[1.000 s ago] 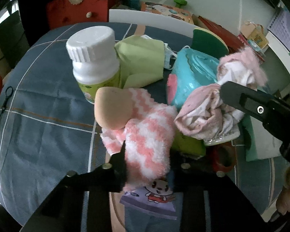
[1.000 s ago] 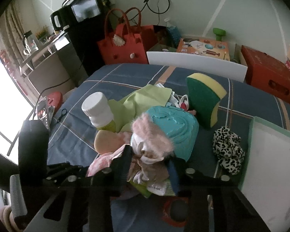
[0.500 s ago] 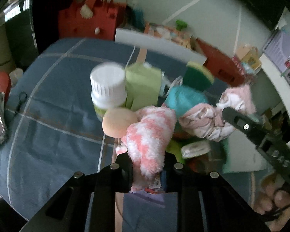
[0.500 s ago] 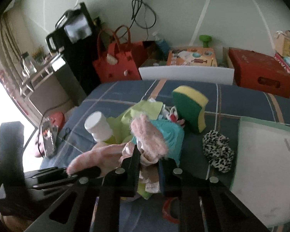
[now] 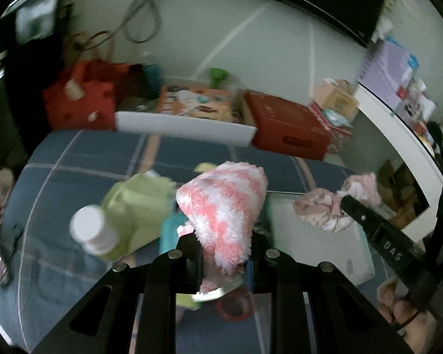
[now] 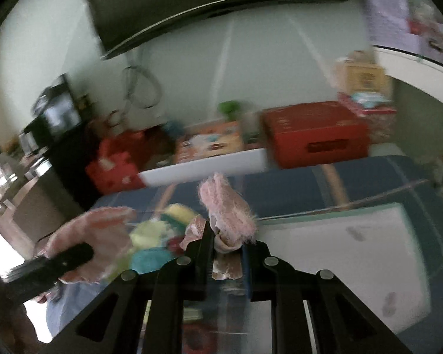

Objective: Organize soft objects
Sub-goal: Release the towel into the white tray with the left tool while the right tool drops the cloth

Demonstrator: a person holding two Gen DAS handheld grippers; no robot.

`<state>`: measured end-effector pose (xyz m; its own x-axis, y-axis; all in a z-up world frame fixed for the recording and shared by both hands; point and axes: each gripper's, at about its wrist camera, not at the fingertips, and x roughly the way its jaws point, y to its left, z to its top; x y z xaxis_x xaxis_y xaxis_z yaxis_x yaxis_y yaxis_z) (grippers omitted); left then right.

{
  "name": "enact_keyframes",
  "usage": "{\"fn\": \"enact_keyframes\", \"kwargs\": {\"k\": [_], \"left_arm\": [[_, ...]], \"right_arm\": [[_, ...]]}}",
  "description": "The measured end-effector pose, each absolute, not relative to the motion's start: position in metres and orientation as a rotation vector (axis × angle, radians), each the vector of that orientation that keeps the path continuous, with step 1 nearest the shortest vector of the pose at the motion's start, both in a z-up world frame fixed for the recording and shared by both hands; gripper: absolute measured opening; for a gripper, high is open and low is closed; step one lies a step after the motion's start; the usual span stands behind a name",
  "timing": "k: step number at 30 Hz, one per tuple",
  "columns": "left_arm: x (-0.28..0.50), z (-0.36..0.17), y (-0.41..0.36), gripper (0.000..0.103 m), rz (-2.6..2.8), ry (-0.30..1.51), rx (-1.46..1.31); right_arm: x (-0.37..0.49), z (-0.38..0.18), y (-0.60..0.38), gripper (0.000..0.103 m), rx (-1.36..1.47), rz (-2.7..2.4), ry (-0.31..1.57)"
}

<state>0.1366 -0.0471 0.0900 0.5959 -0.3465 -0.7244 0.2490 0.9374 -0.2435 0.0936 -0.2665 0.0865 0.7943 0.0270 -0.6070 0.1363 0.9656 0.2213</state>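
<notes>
Bed [image 5: 82, 159] under blue plaid cover carries everything. White-capped bottle [image 5: 94, 233] tilted at left, green cloth [image 5: 138, 197] just beside it, teal object [image 5: 169, 230] next along. Pale mint-edged board [image 6: 348, 253] flat at right. All motion-blurred.

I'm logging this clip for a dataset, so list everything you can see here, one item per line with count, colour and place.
striped fuzzy sock: 1, pink and white, held in the left gripper
fluffy sock: 1, pale pink, held in the right gripper
bottle: 1, white cap, left on the bed
cloth: 1, light green, behind the bottle
tray: 1, white with green rim, right on the bed
bedcover: 1, blue plaid
red box: 1, behind the bed
red bag: 1, back left
left gripper: 1, black, shut
right gripper: 1, black, shut
</notes>
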Motion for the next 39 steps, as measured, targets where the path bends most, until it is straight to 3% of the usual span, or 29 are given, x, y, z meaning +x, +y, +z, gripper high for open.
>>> {"fn": "enact_keyframes", "kwargs": {"k": [13, 23, 25, 26, 27, 28, 31, 33, 37, 39], "left_arm": [[0.174, 0.059, -0.188, 0.022, -0.488, 0.952, 0.067], [0.188, 0.013, -0.272, 0.026, -0.537, 0.996, 0.177], [0.184, 0.008, -0.275, 0.035, -0.546, 1.003, 0.175], [0.183, 0.007, -0.274, 0.040, -0.545, 1.007, 0.174], [0.182, 0.005, -0.273, 0.051, -0.539, 1.014, 0.172], [0.182, 0.004, -0.273, 0.061, -0.531, 1.017, 0.167], [0.178, 0.008, -0.264, 0.076, -0.518, 0.999, 0.130], [0.175, 0.010, -0.257, 0.083, -0.508, 0.990, 0.120], [0.171, 0.016, -0.231, 0.090, -0.472, 0.975, 0.070], [0.170, 0.021, -0.215, 0.096, -0.440, 0.961, 0.038]], "right_arm": [[0.068, 0.035, -0.407, 0.017, 0.393, -0.427, 0.757], [0.060, -0.001, -0.447, 0.021, 0.442, -0.494, 0.817], [0.060, 0.001, -0.448, 0.031, 0.442, -0.499, 0.812], [0.059, 0.001, -0.448, 0.046, 0.448, -0.501, 0.809], [0.057, 0.003, -0.449, 0.060, 0.457, -0.500, 0.807], [0.056, 0.004, -0.448, 0.065, 0.460, -0.495, 0.804], [0.056, 0.010, -0.444, 0.068, 0.453, -0.478, 0.807], [0.056, 0.013, -0.440, 0.079, 0.438, -0.471, 0.816], [0.058, 0.015, -0.432, 0.089, 0.415, -0.458, 0.832], [0.060, 0.016, -0.427, 0.100, 0.397, -0.453, 0.840]]}}
